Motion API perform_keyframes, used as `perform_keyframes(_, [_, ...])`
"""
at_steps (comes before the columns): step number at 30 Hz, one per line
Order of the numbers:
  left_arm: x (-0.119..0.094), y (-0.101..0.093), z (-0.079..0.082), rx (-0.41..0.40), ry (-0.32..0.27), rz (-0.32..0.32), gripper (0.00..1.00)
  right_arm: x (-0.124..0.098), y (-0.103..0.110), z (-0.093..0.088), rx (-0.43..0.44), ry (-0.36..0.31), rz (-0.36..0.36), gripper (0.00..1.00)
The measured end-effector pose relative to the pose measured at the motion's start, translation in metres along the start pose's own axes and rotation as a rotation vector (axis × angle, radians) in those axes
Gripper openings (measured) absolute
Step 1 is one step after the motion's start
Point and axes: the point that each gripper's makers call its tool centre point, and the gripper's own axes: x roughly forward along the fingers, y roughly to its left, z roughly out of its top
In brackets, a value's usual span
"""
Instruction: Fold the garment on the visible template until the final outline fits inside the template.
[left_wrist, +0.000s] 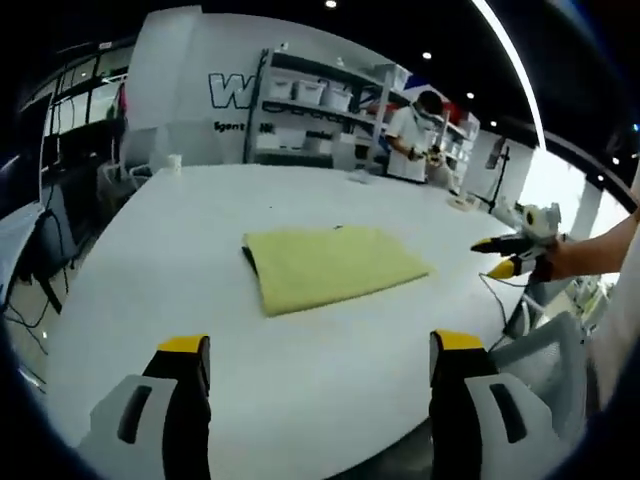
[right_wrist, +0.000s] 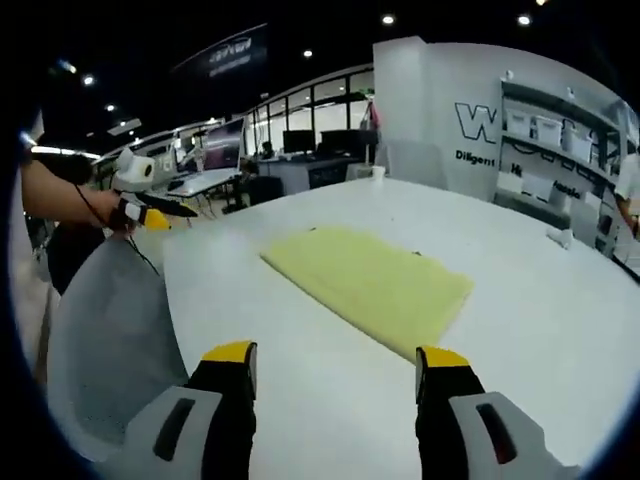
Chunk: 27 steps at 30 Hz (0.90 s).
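Observation:
A yellow garment (left_wrist: 330, 265) lies folded into a flat rectangle in the middle of the white table (left_wrist: 180, 250); a thin dark strip shows along its left edge. My left gripper (left_wrist: 320, 345) is open and empty, held back from the garment near the table's edge. In the left gripper view the right gripper (left_wrist: 498, 256) hovers beyond the garment's right end, held by a hand. The right gripper view shows the same garment (right_wrist: 375, 280) ahead of my open, empty right gripper (right_wrist: 335, 356). At that view's left, a hand holds the left gripper (right_wrist: 160, 210) off the table's side.
Shelves with white bins (left_wrist: 310, 95) stand behind the table, and a person (left_wrist: 415, 135) works near them. A white cup (left_wrist: 174, 160) sits at the far table edge. A grey chair back (right_wrist: 110, 330) is beside the table. A small white object (right_wrist: 560, 237) lies on the table.

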Motion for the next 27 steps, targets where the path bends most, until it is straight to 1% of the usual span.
perform_keyframes(3, [-0.003, -0.006, 0.006, 0.011, -0.016, -0.003, 0.96, -0.006, 0.008, 0.001, 0.002, -0.007, -0.015, 0.67])
perform_keyframes(4, [-0.003, -0.009, 0.009, 0.030, -0.030, -0.009, 0.97, -0.008, 0.013, 0.001, 0.015, -0.007, -0.015, 0.68])
perform_keyframes(6, [-0.004, -0.013, 0.010, 0.053, -0.035, -0.015, 0.98, -0.010, 0.020, 0.001, 0.014, -0.007, -0.019, 0.70])
perform_keyframes(10, [-0.011, -0.014, 0.013, 0.052, -0.031, -0.023, 0.99, -0.011, 0.034, -0.003, 0.035, -0.003, -0.026, 0.72])
perform_keyframes(12, [-0.015, -0.012, 0.015, 0.071, -0.051, -0.025, 0.99, -0.011, 0.039, -0.004, 0.038, 0.002, -0.030, 0.73])
perform_keyframes(14, [-0.021, -0.009, 0.013, 0.050, -0.058, -0.033, 0.99, -0.012, 0.044, -0.005, 0.054, 0.002, -0.032, 0.74])
perform_keyframes(17, [-0.029, -0.004, 0.004, -0.008, -0.060, -0.036, 0.99, -0.011, 0.052, -0.005, 0.062, 0.002, -0.035, 0.76])
perform_keyframes(20, [-0.031, -0.004, -0.005, -0.047, -0.039, -0.037, 0.99, -0.011, 0.058, -0.004, 0.080, -0.003, -0.039, 0.78])
perform_keyframes(22, [-0.029, -0.008, -0.003, -0.044, -0.045, -0.040, 0.99, -0.012, 0.061, -0.004, 0.098, -0.007, -0.041, 0.79])
perform_keyframes(24, [-0.026, -0.017, 0.001, -0.042, -0.062, -0.066, 0.99, -0.012, 0.065, -0.002, 0.105, -0.008, -0.043, 0.80])
perform_keyframes(25, [-0.024, -0.021, -0.001, -0.047, -0.047, -0.079, 0.99, -0.013, 0.066, -0.002, 0.108, -0.010, -0.045, 0.80])
perform_keyframes(26, [-0.023, -0.025, -0.001, -0.025, -0.034, -0.084, 0.99, -0.012, 0.068, -0.002, 0.113, -0.013, -0.046, 0.81])
perform_keyframes(27, [-0.023, -0.026, 0.000, -0.001, -0.036, -0.084, 0.99, -0.012, 0.069, -0.002, 0.118, -0.011, -0.047, 0.81])
